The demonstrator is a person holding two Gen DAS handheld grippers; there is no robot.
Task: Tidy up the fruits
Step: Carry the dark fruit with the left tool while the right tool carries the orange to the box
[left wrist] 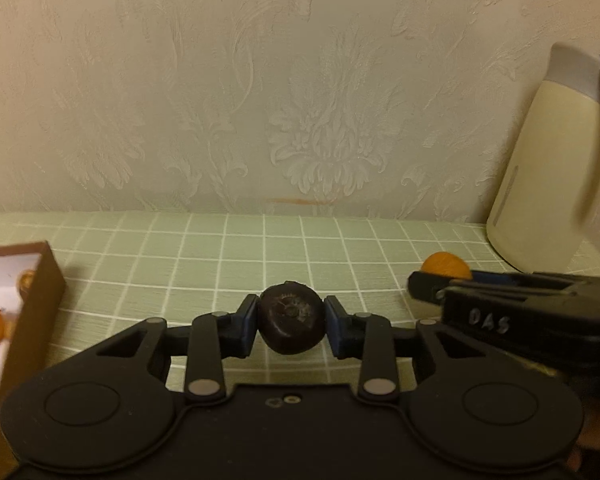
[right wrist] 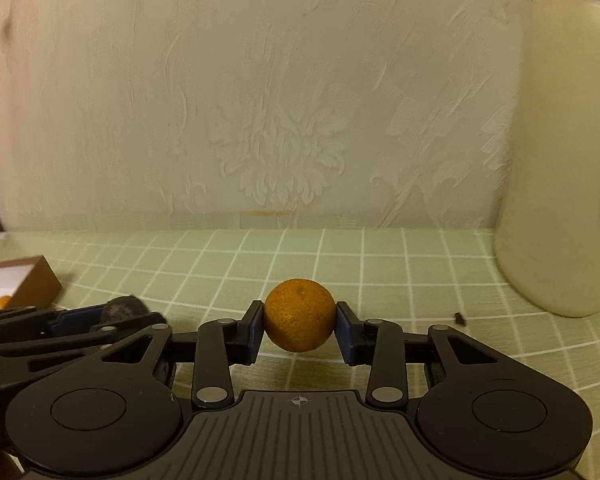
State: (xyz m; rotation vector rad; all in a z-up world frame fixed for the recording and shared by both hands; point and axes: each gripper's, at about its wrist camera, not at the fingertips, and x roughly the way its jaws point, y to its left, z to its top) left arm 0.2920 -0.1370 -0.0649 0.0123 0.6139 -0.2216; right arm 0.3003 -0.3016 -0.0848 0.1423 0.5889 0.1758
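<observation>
Left hand-held gripper (left wrist: 291, 326) clamped, pads pressing; right hand-held gripper (right wrist: 299, 326) likewise, just beside it.

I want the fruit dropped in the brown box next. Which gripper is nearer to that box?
Left. The left gripper, shut on a dark fruit, is just right of the brown box. The right gripper, holding an orange, sits farther right, beyond the left one.

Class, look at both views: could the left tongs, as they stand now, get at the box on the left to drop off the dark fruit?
Probably yes. The left tongs grip the dark fruit, and only bare tablecloth lies between them and the open box.
</observation>
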